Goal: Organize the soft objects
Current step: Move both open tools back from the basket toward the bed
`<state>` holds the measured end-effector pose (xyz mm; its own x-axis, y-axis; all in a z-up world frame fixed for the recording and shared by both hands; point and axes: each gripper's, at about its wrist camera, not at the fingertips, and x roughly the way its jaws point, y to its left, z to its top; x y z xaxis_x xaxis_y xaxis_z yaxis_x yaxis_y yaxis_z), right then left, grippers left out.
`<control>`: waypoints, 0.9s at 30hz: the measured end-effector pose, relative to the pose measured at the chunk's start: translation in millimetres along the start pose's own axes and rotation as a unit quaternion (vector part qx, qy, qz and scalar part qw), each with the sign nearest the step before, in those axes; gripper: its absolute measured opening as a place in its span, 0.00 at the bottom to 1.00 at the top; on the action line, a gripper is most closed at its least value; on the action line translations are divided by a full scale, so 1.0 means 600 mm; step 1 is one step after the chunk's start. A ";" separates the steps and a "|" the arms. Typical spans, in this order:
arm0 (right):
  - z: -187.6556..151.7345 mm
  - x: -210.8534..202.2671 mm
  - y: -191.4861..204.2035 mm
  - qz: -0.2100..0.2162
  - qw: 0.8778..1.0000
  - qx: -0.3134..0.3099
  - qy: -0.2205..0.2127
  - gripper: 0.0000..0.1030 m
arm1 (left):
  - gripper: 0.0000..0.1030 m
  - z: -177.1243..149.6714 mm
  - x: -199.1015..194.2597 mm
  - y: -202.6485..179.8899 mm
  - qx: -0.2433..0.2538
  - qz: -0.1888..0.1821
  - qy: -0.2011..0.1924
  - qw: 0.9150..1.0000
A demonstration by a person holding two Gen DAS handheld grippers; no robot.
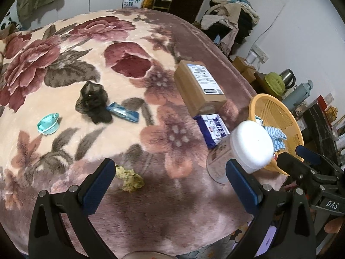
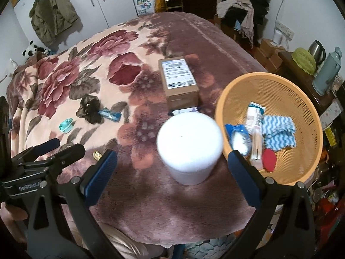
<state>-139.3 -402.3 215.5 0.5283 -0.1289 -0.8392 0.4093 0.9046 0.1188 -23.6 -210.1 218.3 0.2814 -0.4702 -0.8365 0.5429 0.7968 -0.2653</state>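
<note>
On the bed, over a floral blanket [image 2: 71, 73], soft things are scattered — a crumpled black mesh piece [image 1: 93, 102] beside a blue packet [image 1: 123, 112], a teal face mask [image 1: 48, 123] folded in on itself, and a wadded yellow patterned cloth [image 1: 129, 178] just ahead of the left hand-held gripper [image 1: 170, 185], whose jaws are spread wide with nothing between them. The right hand-held gripper [image 2: 172, 177] is likewise released, with a white-lidded jar [image 2: 189, 144] seen between its fingers but untouched. An orange basket [image 2: 301, 168] at the bed's edge holds a blue-and-white wavy cloth [image 2: 278, 132], packets and a red item [image 2: 269, 159]. A cardboard box [image 2: 179, 79] lies behind the jar.
</note>
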 end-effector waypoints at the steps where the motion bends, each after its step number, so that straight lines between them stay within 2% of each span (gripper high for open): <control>1: 0.000 0.001 0.005 0.000 1.000 -0.003 0.001 1.00 | 0.99 0.000 -0.001 0.008 -0.003 0.001 0.000 1.000; 17: 0.000 0.025 0.077 0.004 0.999 -0.032 0.010 1.00 | 0.99 -0.008 -0.008 0.085 -0.029 0.007 0.000 1.000; 27: -0.011 0.055 0.152 0.015 0.997 -0.069 0.016 1.00 | 0.99 -0.032 0.001 0.173 -0.060 0.024 -0.002 0.998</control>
<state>-89.6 -321.7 195.5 0.5145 -0.0895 -0.8528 0.2867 0.9553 0.0727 17.9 -120.4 181.4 0.3082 -0.4318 -0.8477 0.4302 0.8580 -0.2806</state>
